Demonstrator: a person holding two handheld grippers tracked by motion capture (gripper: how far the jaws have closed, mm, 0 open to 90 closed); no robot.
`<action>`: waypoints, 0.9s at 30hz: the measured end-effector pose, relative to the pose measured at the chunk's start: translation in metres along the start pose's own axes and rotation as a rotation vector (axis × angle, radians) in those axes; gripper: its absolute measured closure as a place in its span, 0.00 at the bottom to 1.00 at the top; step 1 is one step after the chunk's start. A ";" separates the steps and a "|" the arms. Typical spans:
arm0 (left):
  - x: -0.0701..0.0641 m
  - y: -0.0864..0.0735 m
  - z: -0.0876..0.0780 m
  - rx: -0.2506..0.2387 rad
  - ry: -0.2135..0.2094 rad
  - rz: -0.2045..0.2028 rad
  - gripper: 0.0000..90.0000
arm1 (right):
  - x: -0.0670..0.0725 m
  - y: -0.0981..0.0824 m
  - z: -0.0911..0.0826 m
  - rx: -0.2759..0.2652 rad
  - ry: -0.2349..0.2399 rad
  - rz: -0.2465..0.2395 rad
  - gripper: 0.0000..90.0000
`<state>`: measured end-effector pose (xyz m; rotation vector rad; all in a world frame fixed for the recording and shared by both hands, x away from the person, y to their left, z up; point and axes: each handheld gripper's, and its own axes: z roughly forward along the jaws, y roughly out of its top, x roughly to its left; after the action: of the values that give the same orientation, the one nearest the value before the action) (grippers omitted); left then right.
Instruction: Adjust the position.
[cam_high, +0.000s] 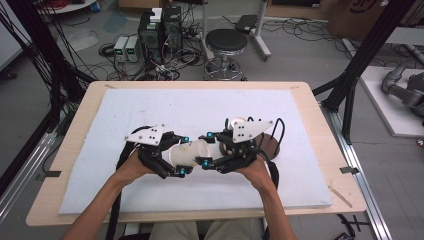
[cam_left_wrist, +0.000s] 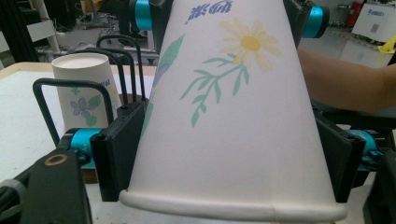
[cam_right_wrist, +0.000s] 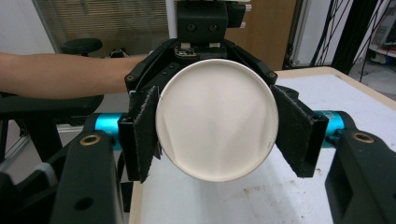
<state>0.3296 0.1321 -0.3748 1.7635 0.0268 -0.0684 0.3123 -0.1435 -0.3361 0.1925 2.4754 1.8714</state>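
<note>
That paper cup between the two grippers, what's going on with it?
A person holds a gripper in each hand over the white mat, with one flower-printed paper cup lying sideways between them. The right gripper clamps the narrow base end; the left gripper has its pads against the wide end near the rim. A second cup stands upside down on a wire rack just behind.

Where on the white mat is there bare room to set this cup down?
The mat's far-left stretch and far edge are bare, as is the near strip in front of the hands. It is crowded at centre-right: both grippers, left and right, grip the cup, with a second cup and a wire rack just behind.
</note>
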 end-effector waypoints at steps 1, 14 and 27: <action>0.000 0.000 0.000 -0.001 0.000 0.001 0.26 | 0.000 0.000 0.000 0.000 0.001 -0.001 0.42; -0.001 -0.001 -0.001 -0.003 0.012 0.002 0.29 | 0.000 0.000 0.001 0.005 0.002 -0.008 0.42; 0.000 -0.002 -0.003 0.004 0.024 0.000 0.29 | 0.004 -0.001 0.006 0.038 -0.020 -0.017 0.16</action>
<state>0.3292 0.1349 -0.3758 1.7683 0.0440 -0.0476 0.3093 -0.1373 -0.3383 0.1902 2.4929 1.8079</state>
